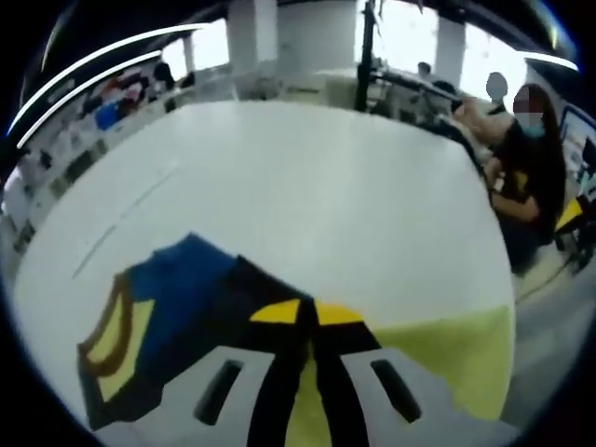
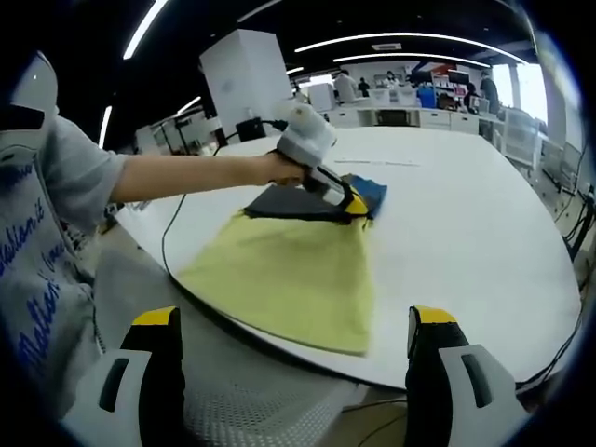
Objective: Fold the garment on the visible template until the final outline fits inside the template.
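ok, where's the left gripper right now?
In the right gripper view the left gripper is out over the white table, held by the person's hand, its tips at the far edge of the yellow garment beside the blue part.

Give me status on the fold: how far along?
Early. Done: the garment lies on the white table, its yellow body spread flat, part hanging over the near edge. In hand: the left gripper is shut on the far dark and blue end, which is bunched in the left gripper view. The right gripper is open, off the table. Left: every fold; I can't make out a template.
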The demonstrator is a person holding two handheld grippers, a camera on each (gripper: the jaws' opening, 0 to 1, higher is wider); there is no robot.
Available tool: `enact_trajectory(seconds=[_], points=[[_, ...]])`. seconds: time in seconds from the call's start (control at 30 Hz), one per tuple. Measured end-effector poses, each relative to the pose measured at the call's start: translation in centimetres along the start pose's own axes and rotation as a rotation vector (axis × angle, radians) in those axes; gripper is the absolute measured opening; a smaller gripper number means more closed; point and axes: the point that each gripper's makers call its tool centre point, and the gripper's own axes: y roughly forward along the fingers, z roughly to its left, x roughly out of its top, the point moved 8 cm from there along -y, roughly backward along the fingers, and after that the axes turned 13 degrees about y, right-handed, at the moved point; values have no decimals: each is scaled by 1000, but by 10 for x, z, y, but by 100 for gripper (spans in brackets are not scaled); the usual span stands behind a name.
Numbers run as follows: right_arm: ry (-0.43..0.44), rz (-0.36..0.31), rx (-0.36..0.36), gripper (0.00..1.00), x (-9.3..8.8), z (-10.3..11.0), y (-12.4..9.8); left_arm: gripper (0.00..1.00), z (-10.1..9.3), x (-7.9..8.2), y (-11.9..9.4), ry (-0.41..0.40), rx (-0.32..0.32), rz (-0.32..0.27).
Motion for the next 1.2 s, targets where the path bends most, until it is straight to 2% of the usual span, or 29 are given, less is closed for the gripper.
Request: enact_trajectory(seconds=[0.5,0.8,0.93,1.0,1.2], points=[[11,0,-10,100,-2,-2,-1,8,-8,-4,8,-33,-31,-8],[12,-4,-14,100,-2,-2,-1,14,-16,4,-2,-29,-35,-61],[14,-7,-15,100,-2,-2,-1,21,-18,8,-9,-33,-37,-91],[12,-10,-15,100,-1,-2,-1,21,-19,12,-14,0,-25,-122],[7,-17,-13,100,1,-1,-1,37,-24,18,-25,18,-41,-155]])
